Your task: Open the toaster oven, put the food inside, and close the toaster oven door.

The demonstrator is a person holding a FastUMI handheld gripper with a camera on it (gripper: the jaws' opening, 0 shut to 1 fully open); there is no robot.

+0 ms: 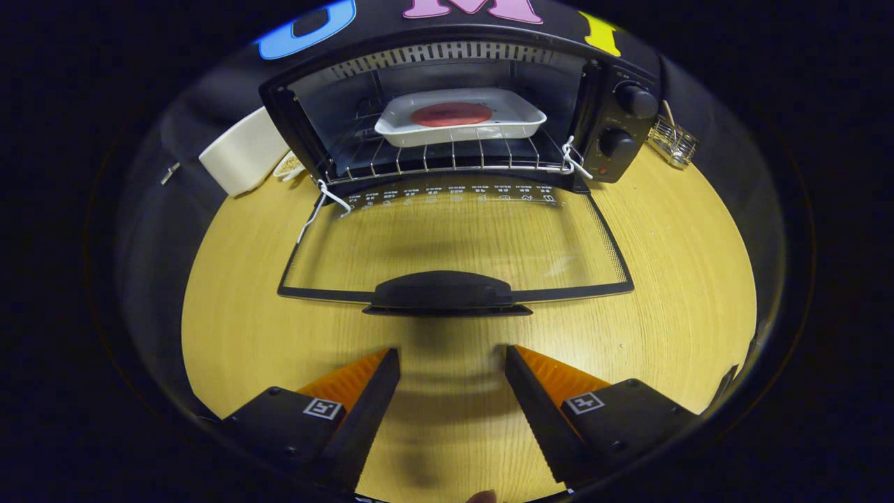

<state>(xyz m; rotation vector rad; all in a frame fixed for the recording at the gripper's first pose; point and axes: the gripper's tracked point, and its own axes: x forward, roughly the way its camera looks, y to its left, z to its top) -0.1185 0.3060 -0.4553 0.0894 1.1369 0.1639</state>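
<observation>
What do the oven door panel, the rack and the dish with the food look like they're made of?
Door panel: likely clear glass, since the wood-grain table shows through it. Rack: thin bare metal wire, shiny. Dish: glossy white, probably ceramic or enamel. The open gripper hangs short of the door handle.

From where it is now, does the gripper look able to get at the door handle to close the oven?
Probably yes. The gripper is open, and the door handle lies just ahead of its fingers over bare table, with nothing between. The tray already sits inside on the rack.
</observation>
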